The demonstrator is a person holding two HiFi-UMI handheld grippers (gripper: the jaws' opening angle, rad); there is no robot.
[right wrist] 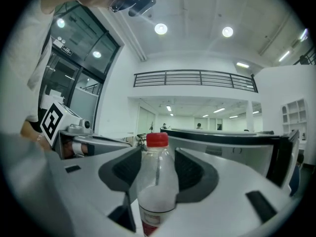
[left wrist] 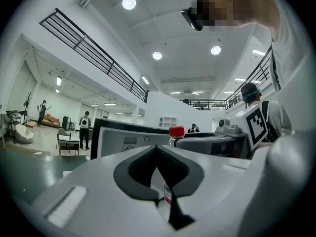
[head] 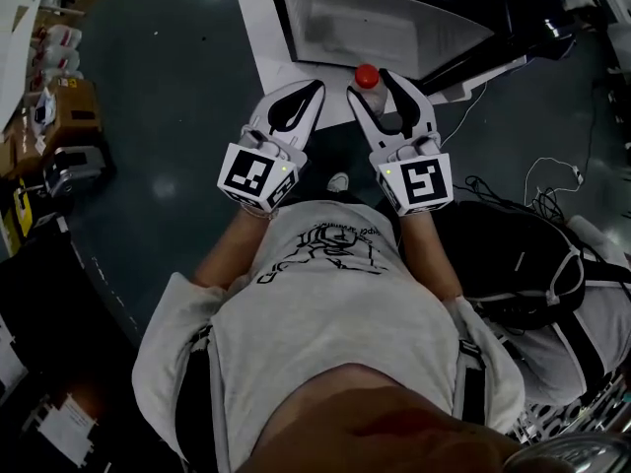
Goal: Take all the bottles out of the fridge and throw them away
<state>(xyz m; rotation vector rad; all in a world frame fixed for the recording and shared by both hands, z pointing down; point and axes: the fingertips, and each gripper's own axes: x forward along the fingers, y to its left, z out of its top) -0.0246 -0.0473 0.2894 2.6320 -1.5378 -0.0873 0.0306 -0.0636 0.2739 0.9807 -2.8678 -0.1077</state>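
Bottle (right wrist: 157,181): clear plastic, red cap, red-edged label low on the body; upright between the right gripper's jaws, out of the fridge.
Right gripper (head: 371,85): clamped on bottle; pads press the body from 9 and 3 o'clock in the right gripper view, cap and neck stick up above the fingers.
Bottle vs claw, head view: cap sits at 12 o'clock from the right marker cube (head: 418,183), right at the fingertips.
Left gripper (head: 315,87): jaws together, nothing between them; beside the right gripper, at 9 o'clock from the bottle.
Left gripper view: red cap shows past the closed tips at 1 o'clock.
Fridge (head: 394,33): black frame, pale inside, at 12 o'clock from both grippers, just beyond the bottle.
Floor: dark; black backpack (head: 513,254) at 3 o'clock from the person.
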